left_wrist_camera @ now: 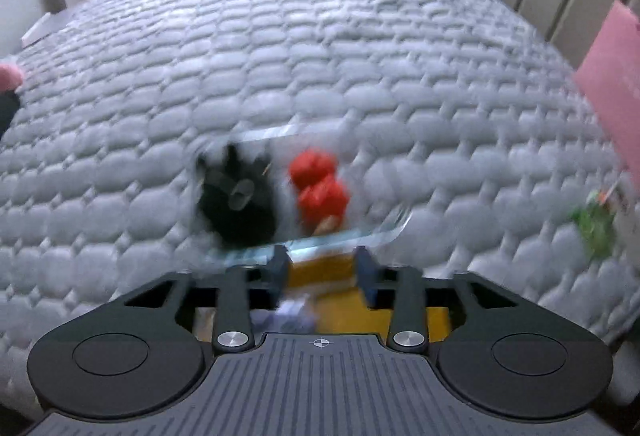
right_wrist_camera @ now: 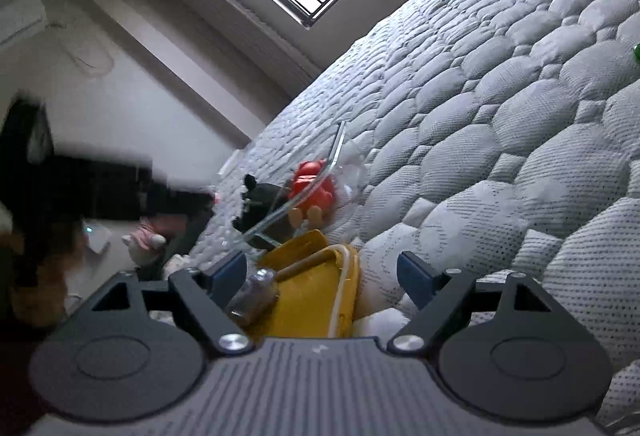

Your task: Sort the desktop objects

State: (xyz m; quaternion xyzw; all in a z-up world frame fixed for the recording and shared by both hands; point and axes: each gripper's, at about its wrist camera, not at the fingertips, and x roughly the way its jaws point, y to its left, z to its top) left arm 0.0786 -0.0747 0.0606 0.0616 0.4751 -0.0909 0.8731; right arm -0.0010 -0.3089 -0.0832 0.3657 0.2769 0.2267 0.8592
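A clear tray (left_wrist_camera: 392,228) is lying on the quilted mattress (left_wrist_camera: 320,55), holding one black toy (left_wrist_camera: 236,203) on its left side and one red toy (left_wrist_camera: 320,187) on its right; blur is hiding whether the red one is a single piece or two. The left claw (left_wrist_camera: 322,268) is sitting at the tray's near edge with its fingers narrow, and a yellow thing (left_wrist_camera: 320,276) is showing between them; I cannot tell whether they are gripping it. One green item (left_wrist_camera: 592,228) is lying well apart to the right, near one pink sheet (left_wrist_camera: 612,75).

In the right wrist view, the right claw (right_wrist_camera: 322,272) is standing wide, gripping nothing. One yellow box (right_wrist_camera: 320,300) is resting just before it, with one small clear bottle (right_wrist_camera: 256,296) lying against it. The tray (right_wrist_camera: 336,151), black toy (right_wrist_camera: 260,203) and red toy (right_wrist_camera: 316,183) are sitting just beyond the box on the mattress (right_wrist_camera: 500,135).
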